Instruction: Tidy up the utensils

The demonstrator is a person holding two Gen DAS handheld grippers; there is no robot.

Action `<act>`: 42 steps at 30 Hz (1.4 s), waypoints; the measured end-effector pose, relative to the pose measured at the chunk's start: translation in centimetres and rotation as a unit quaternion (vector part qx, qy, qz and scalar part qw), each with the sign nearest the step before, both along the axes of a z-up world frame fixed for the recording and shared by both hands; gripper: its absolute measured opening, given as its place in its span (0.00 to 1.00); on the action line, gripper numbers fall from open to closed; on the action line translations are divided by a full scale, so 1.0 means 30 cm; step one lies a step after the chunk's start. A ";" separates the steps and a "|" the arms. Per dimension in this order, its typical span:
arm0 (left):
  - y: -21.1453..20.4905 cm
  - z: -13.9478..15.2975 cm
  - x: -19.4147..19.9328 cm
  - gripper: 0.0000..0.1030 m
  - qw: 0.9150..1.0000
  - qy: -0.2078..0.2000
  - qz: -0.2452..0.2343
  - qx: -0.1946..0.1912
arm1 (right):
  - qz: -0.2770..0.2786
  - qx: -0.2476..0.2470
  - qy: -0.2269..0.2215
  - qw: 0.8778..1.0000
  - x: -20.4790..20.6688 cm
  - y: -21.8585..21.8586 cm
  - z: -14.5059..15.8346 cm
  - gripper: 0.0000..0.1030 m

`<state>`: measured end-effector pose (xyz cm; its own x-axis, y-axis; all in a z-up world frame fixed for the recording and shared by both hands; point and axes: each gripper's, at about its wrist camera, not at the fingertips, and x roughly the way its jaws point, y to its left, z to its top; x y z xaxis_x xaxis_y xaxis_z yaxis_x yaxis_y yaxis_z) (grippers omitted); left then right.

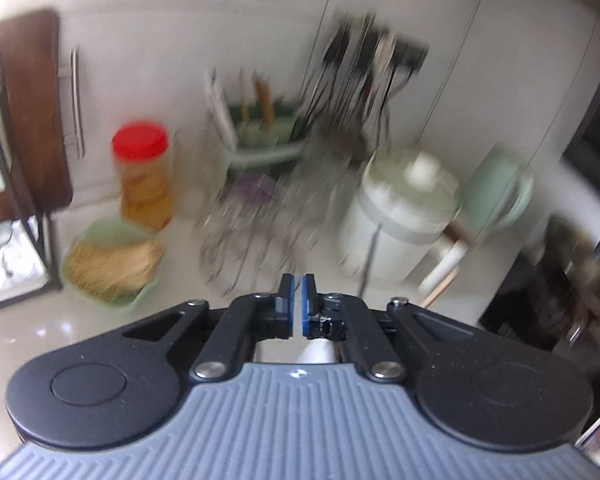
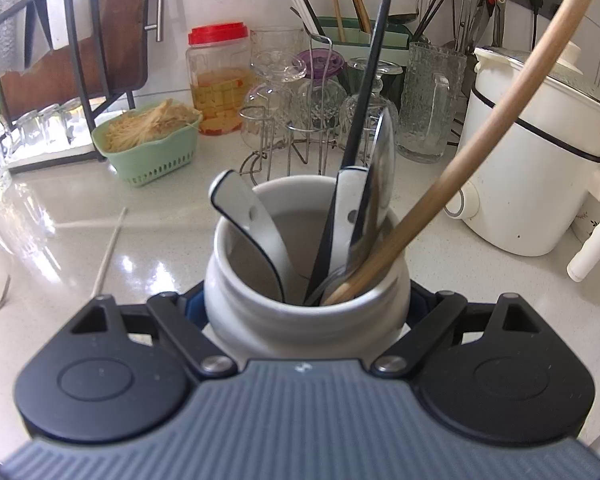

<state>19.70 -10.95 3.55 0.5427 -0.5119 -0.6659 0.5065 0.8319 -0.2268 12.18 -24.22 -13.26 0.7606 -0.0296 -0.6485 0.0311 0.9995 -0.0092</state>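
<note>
1. The white ceramic crock is being held by the right gripper, low centre of the right wrist view, just above or on the pale countertop; contact with the surface cannot be told.
2. The jaws are being kept spread wide around the crock's body, 1 on each side. Only the blue pads are showing at its flanks, so the grip looks firm but pad contact is mostly hidden.
3. 5 items are being carried inside: 2 white spoon handles, a long black handle, a steel utensil and a wooden handle leaning out to the right.
4. The left gripper is being shown nearly closed, with a thin gap between the pads and nothing between them. Its view is heavily motion-blurred.
5. A loose thin stick and a metal piece at the left edge are lying on the counter, apart from the crock.
6. Step judged: the crock is being repositioned while loose utensils are being collected.
7. Next move, as judged: the crock is to be kept upright and clear of the glass rack and white cooker; the left claw needs opening before the stick is taken.
</note>
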 end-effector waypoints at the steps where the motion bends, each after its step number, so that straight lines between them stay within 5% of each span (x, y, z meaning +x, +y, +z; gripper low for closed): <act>1: 0.015 -0.034 0.007 0.03 1.000 0.009 0.004 0.012 | 0.000 0.000 0.000 1.000 -0.001 0.001 0.000 0.89; 13: 0.279 -0.413 0.115 0.08 0.986 0.087 0.045 0.134 | -0.001 -0.003 0.001 1.000 -0.004 0.005 -0.001 0.89; 20: 0.364 -0.539 0.242 0.27 0.977 0.067 0.019 0.199 | -0.011 -0.005 0.003 1.000 0.006 0.014 0.000 0.89; 23: 0.370 -0.570 0.295 0.39 0.977 0.045 -0.013 0.206 | -0.015 -0.005 0.003 1.000 0.005 0.017 -0.001 0.88; 31: 0.336 -0.636 0.436 0.39 0.977 0.035 -0.060 0.201 | -0.030 -0.007 0.005 1.000 0.013 0.029 -0.003 0.89; 42: 0.331 -0.706 0.567 0.24 0.978 0.060 -0.079 0.184 | -0.048 -0.007 0.003 0.999 0.019 0.040 -0.008 0.89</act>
<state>36.70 -1.00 -17.63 0.3822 -0.2971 -0.8750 0.6238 0.7815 0.0071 12.74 -23.03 -13.48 0.7498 -0.1107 -0.6524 0.1262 0.9917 -0.0233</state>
